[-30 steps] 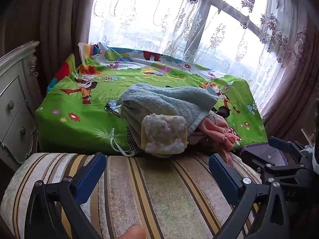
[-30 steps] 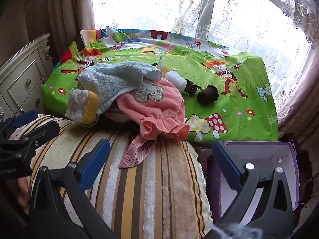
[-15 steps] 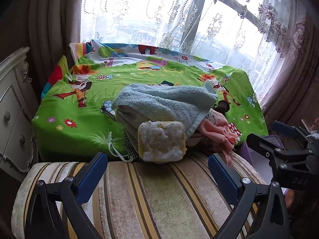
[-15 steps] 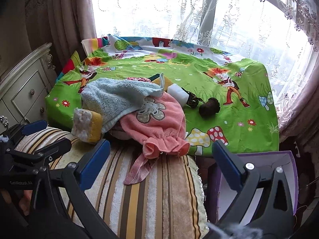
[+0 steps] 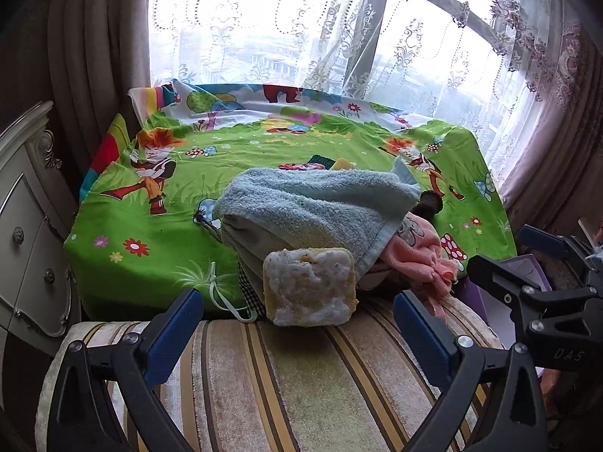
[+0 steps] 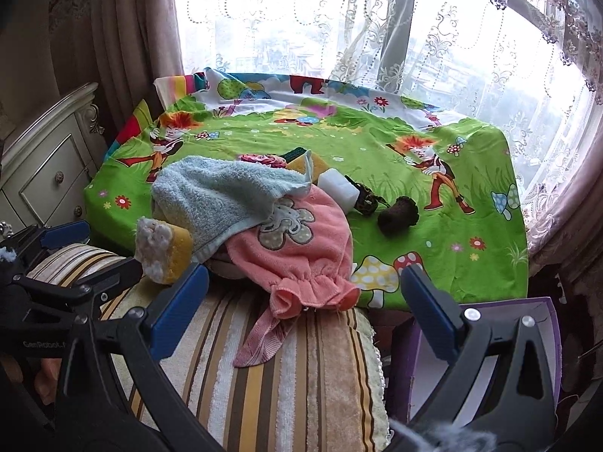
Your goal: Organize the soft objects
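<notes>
Both grippers hang over the striped cushion [image 5: 301,388] at the near edge of the table [image 6: 452,226], which is covered with a green cartoon-print cloth. The left gripper [image 5: 297,331] has its jaws apart and empty; the right gripper [image 6: 305,312] likewise stands wide and holds nothing. The soft objects sit in one heap at the table's near edge, spilling onto the cushion. A yellow sponge [image 5: 309,287] with a white fluffy face leans at the front, directly ahead of the left gripper. Draped over it is a light blue terry towel [image 5: 316,203], lying on a greyish cloth bag [image 5: 248,241] with a drawstring. A pink cloth [image 6: 290,241] with a flower appliqué hangs off the edge in front of the right gripper, a striped pink strip trailing below. Behind the heap are a white foam block [image 6: 338,188], a second yellow sponge [image 6: 307,164] and a dark brown woolly item [image 6: 398,214], the last lying apart on the cloth. Judgement: everything is light, limp or compressible, not fragile. The front sponge should squash but spring back; grip it across its yellow sides. The towel and pink cloth will sag and drag neighbours, so pinch a bunched fold or the gathered hem. A purple box [image 6: 490,339] stands open at the right, beside the cushion.
</notes>
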